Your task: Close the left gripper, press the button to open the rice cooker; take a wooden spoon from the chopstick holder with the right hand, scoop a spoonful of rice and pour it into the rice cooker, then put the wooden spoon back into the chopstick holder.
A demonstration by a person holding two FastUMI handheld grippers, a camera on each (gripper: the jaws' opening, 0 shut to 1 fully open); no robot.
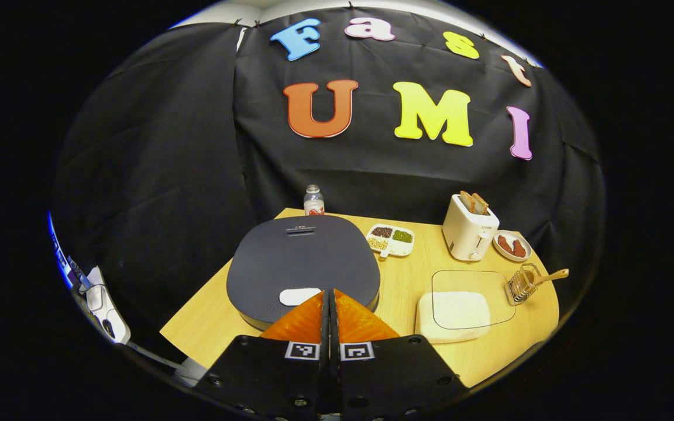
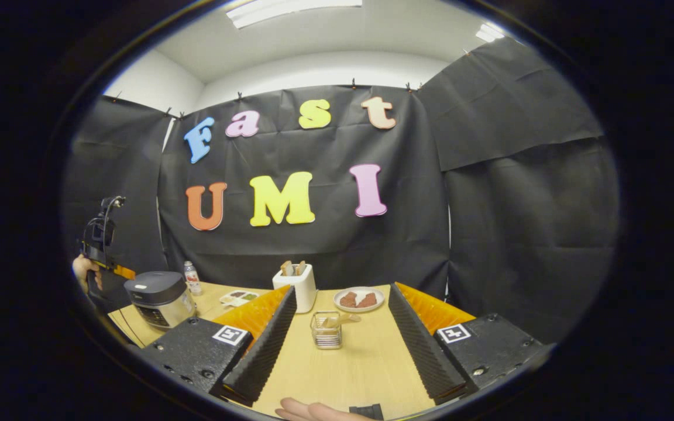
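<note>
- Rice cooker (image 1: 302,263) sits on the left part of the table (image 1: 407,280), lid down; its pale button (image 1: 299,296) is on the lid's near edge.
- Left tool (image 1: 330,304) has its fingers pressed together, holding nothing, tips just above and beside the button. Risk: tips sit slightly right of the button, so a straight push could land on the lid and the latch would not release.
- Risk: if the lid springs up, it could hit the tool while it hovers over that edge.
- Rice tub (image 1: 454,316) sits right of the cooker, clear lid (image 1: 473,297) apparently on and offset. Looks like scooping needs it off or shifted; otherwise the spoon hits the lid.
- Chopstick holder (image 2: 326,330) is a light wire basket on the right; wooden spoon (image 2: 340,320) leans in it, handle sticking out. Risk: a sideways pull tips or drags the holder.
- Right tool (image 2: 337,345) is wide open, empty, short of the holder and lined up on it.
</note>
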